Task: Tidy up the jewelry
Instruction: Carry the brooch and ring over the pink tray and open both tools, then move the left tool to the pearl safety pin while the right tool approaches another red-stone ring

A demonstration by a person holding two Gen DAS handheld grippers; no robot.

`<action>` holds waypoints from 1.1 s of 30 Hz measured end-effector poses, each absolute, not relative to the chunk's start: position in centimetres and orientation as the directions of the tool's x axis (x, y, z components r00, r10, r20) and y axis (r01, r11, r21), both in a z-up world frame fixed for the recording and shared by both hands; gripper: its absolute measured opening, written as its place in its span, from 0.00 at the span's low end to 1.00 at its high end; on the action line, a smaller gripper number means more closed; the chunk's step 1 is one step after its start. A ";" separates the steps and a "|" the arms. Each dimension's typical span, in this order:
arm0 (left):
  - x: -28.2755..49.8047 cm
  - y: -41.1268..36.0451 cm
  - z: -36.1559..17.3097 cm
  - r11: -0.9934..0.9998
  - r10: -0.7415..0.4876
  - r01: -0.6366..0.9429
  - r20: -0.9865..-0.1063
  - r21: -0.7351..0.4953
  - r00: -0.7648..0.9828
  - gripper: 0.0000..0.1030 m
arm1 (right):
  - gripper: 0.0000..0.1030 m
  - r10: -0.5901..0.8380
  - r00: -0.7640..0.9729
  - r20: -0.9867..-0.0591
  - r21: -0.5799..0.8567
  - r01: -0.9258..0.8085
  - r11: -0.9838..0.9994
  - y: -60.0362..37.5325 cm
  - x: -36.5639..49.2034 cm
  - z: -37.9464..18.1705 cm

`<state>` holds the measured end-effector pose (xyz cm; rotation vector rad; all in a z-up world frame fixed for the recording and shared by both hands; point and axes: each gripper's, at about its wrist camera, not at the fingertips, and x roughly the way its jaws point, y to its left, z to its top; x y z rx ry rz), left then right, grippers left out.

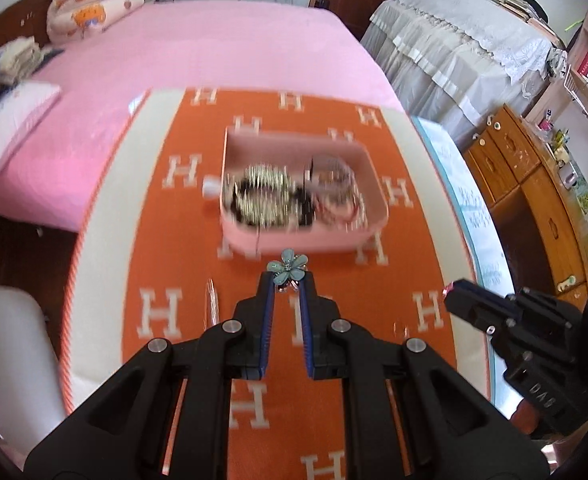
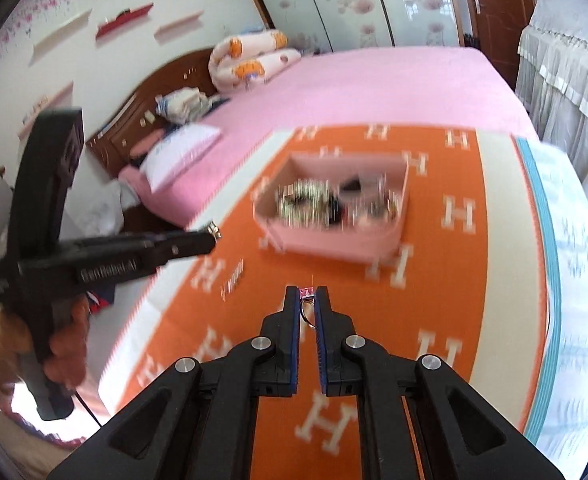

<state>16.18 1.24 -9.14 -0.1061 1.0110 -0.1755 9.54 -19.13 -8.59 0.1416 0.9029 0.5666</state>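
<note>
Pinched at the tips of the left gripper: a pale blue flower brooch, petals sticking out past the blue pads, clenched fast. Clamped between the tips of the right gripper: a small ring with a reddish-pink stone, metal band hanging down in the slot between the pads. Seen from the left wrist, right gripper at 3 o'clock of the brooch, tips apart from it. Seen from the right wrist, left gripper at 10 o'clock of the ring, gripped by a hand low at the left edge. Straight ahead at 12 o'clock of both grippers, well apart from the tips: a pink box, open-topped, blurred, holding a heap of silvery and dark jewelry too smeared to sort out. Box resting on an orange blanket patterned with pale H letters, spread over a pink bed. On the blanket at 9 o'clock of the left tips, a thin clear stick-like piece, kind unclear.
</note>
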 end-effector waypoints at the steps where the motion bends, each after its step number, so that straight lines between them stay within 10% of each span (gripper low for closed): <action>1: 17.0 1.1 -8.6 0.981 -0.192 0.100 -0.827 -0.164 0.529 0.10 | 0.06 0.524 0.492 -0.696 0.350 -0.404 0.845 -19.1 10.4 -8.0; 20: 27.3 -0.2 -12.7 0.993 -0.114 0.069 -0.885 -0.093 0.452 0.11 | 0.09 0.463 0.401 -0.790 0.361 -0.305 0.881 -15.3 24.8 -11.6; 25: 26.6 0.9 -14.2 0.992 -0.119 0.025 -0.894 -0.120 0.433 0.47 | 0.29 0.459 0.386 -0.800 0.360 -0.303 0.882 -15.0 24.6 -12.8; 33: 24.7 2.8 -13.6 0.994 -0.079 -0.031 -0.884 -0.106 0.461 0.50 | 0.29 0.466 0.424 -0.776 0.350 -0.324 0.879 -14.5 23.1 -11.4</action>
